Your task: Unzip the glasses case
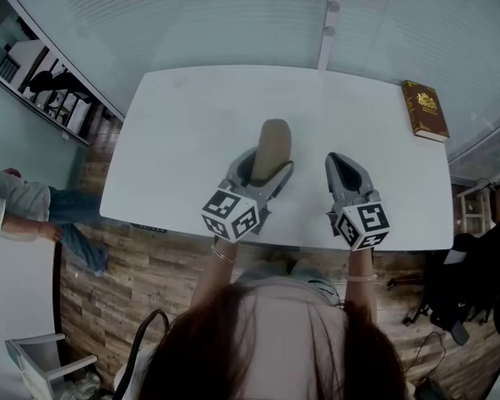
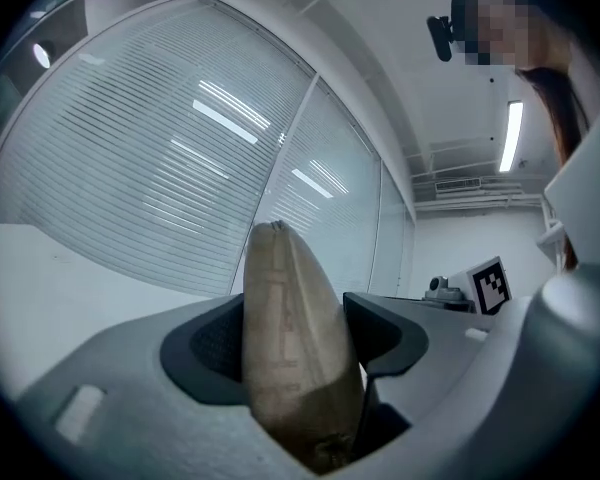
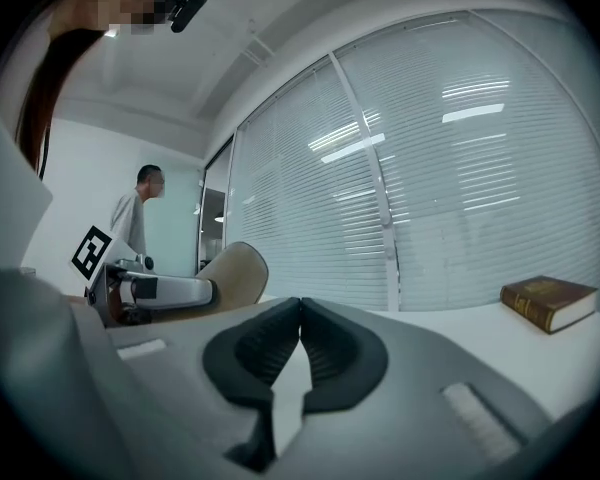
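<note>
A tan, oblong glasses case stands on its edge between the jaws of my left gripper, over the white table. In the left gripper view the case fills the gap between both dark pads, its seam facing the camera, so the left gripper is shut on it. My right gripper hovers to the right of the case, apart from it, with its jaws pressed together and nothing between them. From the right gripper view the case and the left gripper show at left, beyond my right gripper.
A brown hardcover book lies at the table's far right corner; the same book shows at right in the right gripper view. A person stands at the far left, by the glass wall with blinds. A white chair stands on the wooden floor.
</note>
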The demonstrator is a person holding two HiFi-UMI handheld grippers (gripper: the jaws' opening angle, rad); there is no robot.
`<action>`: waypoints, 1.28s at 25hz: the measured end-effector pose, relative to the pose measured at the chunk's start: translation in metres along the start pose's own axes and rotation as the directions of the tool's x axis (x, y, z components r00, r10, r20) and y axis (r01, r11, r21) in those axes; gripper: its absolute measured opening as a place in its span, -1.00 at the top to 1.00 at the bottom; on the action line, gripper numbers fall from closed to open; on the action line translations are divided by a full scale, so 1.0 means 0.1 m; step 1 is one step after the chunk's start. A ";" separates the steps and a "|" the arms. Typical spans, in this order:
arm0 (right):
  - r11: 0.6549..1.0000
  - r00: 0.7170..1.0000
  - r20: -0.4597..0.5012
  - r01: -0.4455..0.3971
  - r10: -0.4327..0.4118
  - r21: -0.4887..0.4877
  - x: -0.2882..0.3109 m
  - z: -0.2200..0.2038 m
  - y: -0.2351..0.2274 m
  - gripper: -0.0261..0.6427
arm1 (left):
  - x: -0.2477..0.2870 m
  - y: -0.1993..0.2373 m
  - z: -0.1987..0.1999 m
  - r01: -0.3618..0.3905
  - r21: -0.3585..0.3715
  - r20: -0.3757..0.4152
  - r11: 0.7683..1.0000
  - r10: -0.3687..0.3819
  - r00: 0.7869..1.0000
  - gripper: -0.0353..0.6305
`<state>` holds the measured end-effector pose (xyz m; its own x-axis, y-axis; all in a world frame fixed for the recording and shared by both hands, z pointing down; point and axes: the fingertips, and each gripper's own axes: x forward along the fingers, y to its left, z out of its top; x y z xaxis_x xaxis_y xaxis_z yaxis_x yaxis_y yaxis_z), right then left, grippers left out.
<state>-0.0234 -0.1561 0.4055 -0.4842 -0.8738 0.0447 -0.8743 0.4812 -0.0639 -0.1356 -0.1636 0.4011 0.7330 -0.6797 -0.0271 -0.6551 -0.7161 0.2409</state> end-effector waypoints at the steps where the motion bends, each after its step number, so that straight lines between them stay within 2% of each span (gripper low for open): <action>1: 1.000 1.000 -0.001 0.003 -0.003 -0.001 -0.01 0.01 -0.02 0.91 | 0.01 -0.01 0.00 -0.005 0.008 -0.002 1.000 0.005 1.000 0.02; 14: 1.000 1.000 0.002 -0.002 0.002 -0.021 -0.33 0.07 -0.26 0.91 | 0.10 -0.30 0.03 -0.076 0.063 0.010 0.995 0.076 0.997 0.02; 21: 0.999 1.000 0.001 -0.031 0.031 -0.020 -0.52 0.09 -0.30 0.91 | 0.05 -0.53 0.09 -0.102 0.078 0.038 0.992 0.100 0.994 0.02; 32: 0.997 0.997 -0.005 -0.074 0.074 -0.030 -0.77 0.07 -0.29 0.91 | -0.08 -0.81 0.05 -0.140 0.099 0.039 0.985 0.137 0.990 0.02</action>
<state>0.0394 -0.1027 0.3972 -0.5480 -0.8352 0.0450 -0.8364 0.5468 -0.0373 -0.0893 -0.1014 0.3772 0.6288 -0.7769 -0.0320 -0.7661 -0.6260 0.1453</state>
